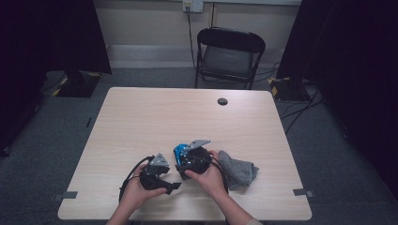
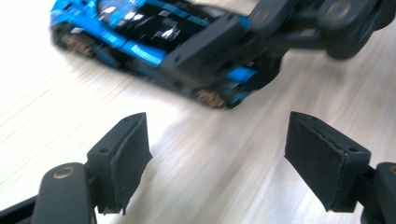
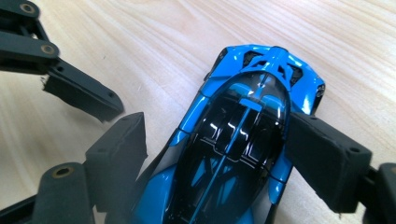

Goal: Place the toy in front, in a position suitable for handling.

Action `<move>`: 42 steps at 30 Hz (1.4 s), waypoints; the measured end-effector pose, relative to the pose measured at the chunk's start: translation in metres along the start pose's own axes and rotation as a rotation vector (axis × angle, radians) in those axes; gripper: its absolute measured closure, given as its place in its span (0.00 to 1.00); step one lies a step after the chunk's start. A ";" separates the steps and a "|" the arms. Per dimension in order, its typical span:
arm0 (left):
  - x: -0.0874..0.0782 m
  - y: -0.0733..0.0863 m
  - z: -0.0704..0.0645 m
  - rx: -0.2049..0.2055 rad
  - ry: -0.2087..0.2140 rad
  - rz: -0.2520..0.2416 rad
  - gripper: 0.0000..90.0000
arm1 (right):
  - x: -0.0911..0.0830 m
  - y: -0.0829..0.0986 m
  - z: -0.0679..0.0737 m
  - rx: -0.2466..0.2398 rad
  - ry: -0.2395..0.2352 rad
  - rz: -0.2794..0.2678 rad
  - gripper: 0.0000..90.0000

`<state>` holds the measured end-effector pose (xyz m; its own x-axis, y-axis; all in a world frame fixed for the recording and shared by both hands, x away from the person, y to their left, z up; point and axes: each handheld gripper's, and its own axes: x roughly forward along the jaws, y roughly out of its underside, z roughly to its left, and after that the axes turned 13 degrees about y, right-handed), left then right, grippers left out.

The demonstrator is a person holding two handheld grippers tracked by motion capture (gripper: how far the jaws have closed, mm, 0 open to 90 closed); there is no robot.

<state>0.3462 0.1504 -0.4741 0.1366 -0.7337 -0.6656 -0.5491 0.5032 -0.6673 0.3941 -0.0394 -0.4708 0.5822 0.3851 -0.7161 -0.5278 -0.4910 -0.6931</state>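
Note:
A blue and black toy car (image 1: 179, 150) stands on the pale wooden table (image 1: 155, 117), near the front edge. In the right gripper view the car (image 3: 243, 135) lies lengthwise between my right gripper's (image 3: 217, 154) jaws, which stand wide apart on either side of it. My right gripper (image 1: 184, 155) comes at the car from the right. My left gripper (image 1: 172, 186) sits just left of it, low over the table. In the left gripper view its jaws (image 2: 217, 154) are open over bare wood, with the car (image 2: 140, 42) just ahead.
A crumpled grey cloth (image 1: 238, 169) lies right of my right hand. A round cable hole (image 1: 222, 101) is at the table's far side, and a black folding chair (image 1: 230, 51) stands behind it. Tape marks (image 1: 304, 192) sit near the front corners.

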 end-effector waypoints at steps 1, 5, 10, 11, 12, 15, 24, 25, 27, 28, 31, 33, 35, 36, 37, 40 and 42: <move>-0.001 0.001 0.001 0.000 -0.002 0.000 0.24 | 0.000 0.000 0.000 0.002 0.010 -0.002 0.26; -0.004 0.000 0.002 -0.001 -0.007 -0.011 0.24 | 0.000 0.001 0.005 -0.001 0.044 -0.005 0.26; -0.005 0.001 0.002 0.002 -0.011 -0.010 0.24 | -0.002 0.002 0.006 0.012 0.073 -0.011 0.25; -0.005 0.001 0.002 0.000 -0.013 -0.014 0.24 | -0.002 0.002 0.006 0.007 0.077 -0.011 0.25; -0.005 0.001 0.003 -0.001 -0.010 -0.015 0.24 | -0.002 0.002 0.007 0.001 0.086 -0.008 0.24; -0.006 0.001 0.004 0.002 -0.016 -0.021 0.24 | -0.003 0.002 0.005 0.022 0.086 -0.004 0.23; -0.008 -0.001 0.004 0.011 -0.021 -0.039 0.24 | 0.004 0.010 0.010 0.055 0.100 0.021 0.15; -0.008 0.000 0.005 0.010 -0.022 -0.038 0.24 | 0.004 0.010 0.010 0.065 0.096 0.024 0.15; -0.009 0.000 0.006 0.010 -0.026 -0.040 0.24 | 0.004 0.011 0.009 0.078 0.094 0.030 0.14; -0.009 0.000 0.006 0.011 -0.026 -0.041 0.24 | 0.005 0.011 0.010 0.076 0.095 0.037 0.13; -0.010 0.000 0.006 0.007 -0.026 -0.048 0.24 | 0.009 0.014 0.011 0.092 0.080 0.060 0.14; -0.010 0.000 0.006 0.007 -0.027 -0.049 0.24 | 0.011 0.015 0.014 0.090 0.092 0.059 0.13; -0.010 0.000 0.006 0.012 -0.028 -0.041 0.25 | 0.011 0.014 0.013 0.092 0.094 0.061 0.14; -0.010 0.001 0.007 0.009 -0.028 -0.043 0.25 | 0.012 0.014 0.013 0.089 0.094 0.064 0.14; -0.010 0.001 0.007 0.007 -0.026 -0.045 0.25 | 0.012 0.013 0.013 0.088 0.094 0.069 0.15; -0.011 0.001 0.007 0.008 -0.029 -0.047 0.25 | 0.011 0.011 0.012 0.077 0.091 0.088 0.16; -0.011 0.001 0.007 0.011 -0.029 -0.046 0.25 | 0.011 0.010 0.012 0.067 0.091 0.092 0.16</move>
<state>0.3496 0.1622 -0.4695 0.1859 -0.7427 -0.6433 -0.5326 0.4740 -0.7012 0.3875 -0.0311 -0.4867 0.5818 0.2666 -0.7684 -0.6200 -0.4661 -0.6311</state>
